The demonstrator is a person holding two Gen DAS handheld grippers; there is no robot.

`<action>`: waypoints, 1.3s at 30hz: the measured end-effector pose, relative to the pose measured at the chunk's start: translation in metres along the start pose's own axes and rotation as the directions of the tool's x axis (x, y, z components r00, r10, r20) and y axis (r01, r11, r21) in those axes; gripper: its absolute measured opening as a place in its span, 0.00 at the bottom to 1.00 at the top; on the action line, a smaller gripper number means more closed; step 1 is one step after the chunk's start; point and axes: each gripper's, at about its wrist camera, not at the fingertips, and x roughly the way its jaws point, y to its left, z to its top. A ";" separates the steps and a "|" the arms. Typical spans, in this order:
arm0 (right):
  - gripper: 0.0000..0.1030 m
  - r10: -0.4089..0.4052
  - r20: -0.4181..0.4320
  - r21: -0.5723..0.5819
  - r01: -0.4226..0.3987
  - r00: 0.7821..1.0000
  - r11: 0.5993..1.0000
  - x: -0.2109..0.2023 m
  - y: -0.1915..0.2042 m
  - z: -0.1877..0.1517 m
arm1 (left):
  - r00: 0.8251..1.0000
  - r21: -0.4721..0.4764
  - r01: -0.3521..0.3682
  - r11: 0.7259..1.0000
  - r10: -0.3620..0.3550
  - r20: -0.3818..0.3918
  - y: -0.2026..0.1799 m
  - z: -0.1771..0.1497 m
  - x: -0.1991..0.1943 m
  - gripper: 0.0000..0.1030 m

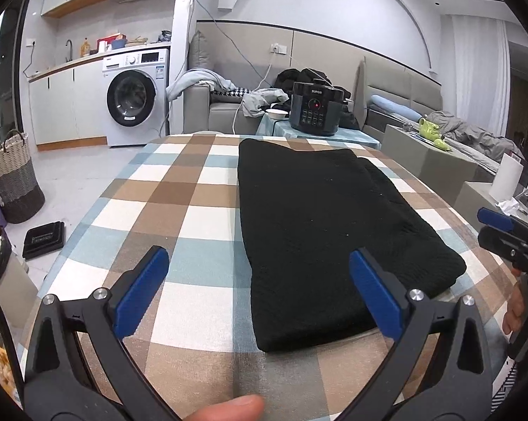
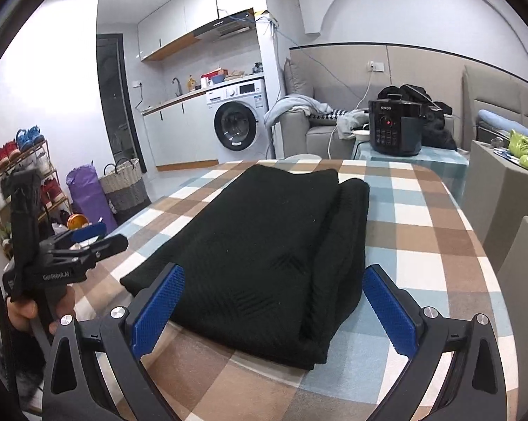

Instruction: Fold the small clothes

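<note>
Both pairs of blue-padded fingers stand spread wide and empty — the left gripper (image 1: pixel 260 291) hovers at the near edge of the black knitted garment (image 1: pixel 320 224), the right gripper (image 2: pixel 274 301) likewise. The garment lies folded lengthwise, flat on the checked tablecloth (image 1: pixel 180 193). For the next fold, pinch both near corners together — through all layers.

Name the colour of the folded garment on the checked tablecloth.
Black garment, seen best in the right wrist view.
</note>
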 end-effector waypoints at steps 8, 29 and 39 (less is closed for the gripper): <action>1.00 0.001 0.052 -0.011 -0.001 0.999 1.000 0.000 0.002 -0.005 | 1.000 0.005 0.008 1.000 -0.008 0.026 0.002 0.000 -0.003 0.99; 1.00 -0.004 0.097 -0.012 0.005 0.995 1.000 -0.003 0.001 -0.009 | 0.998 0.019 0.018 1.000 -0.019 0.052 -0.001 -0.002 -0.009 0.99; 1.00 -0.002 0.097 -0.022 0.004 0.995 1.000 -0.003 0.002 -0.009 | 0.998 0.021 0.024 0.999 -0.025 0.052 -0.001 -0.003 -0.010 0.99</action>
